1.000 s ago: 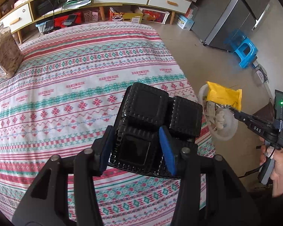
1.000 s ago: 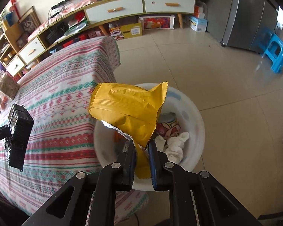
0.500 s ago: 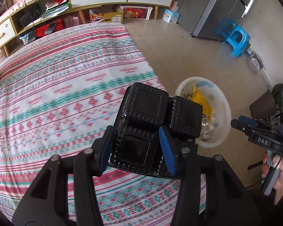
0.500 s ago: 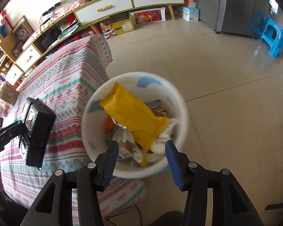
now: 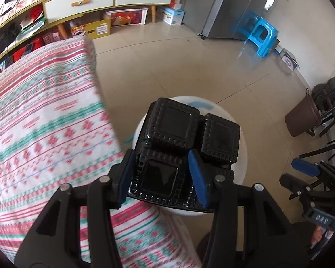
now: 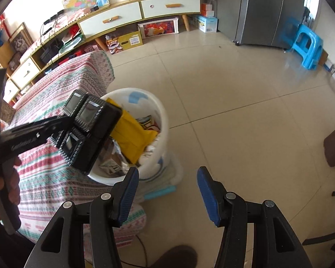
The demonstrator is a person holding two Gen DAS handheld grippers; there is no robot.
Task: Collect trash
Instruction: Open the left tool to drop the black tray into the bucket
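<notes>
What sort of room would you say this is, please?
Most likely a home living and dining room: a low white-drawered TV cabinet, a tall steel fridge, a table under a striped patterned cloth.

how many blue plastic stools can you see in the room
1. The blue plastic stool stands on the tiled floor beside the steel fridge, at the far right. Others could be hidden outside the views.

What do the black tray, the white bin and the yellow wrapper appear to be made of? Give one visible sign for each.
Black tray: thin moulded plastic, glossy; reflections, beaded cell edges.
White bin: plastic, probably; smooth rim.
Yellow wrapper: foil-lined film, likely; creases.
</notes>
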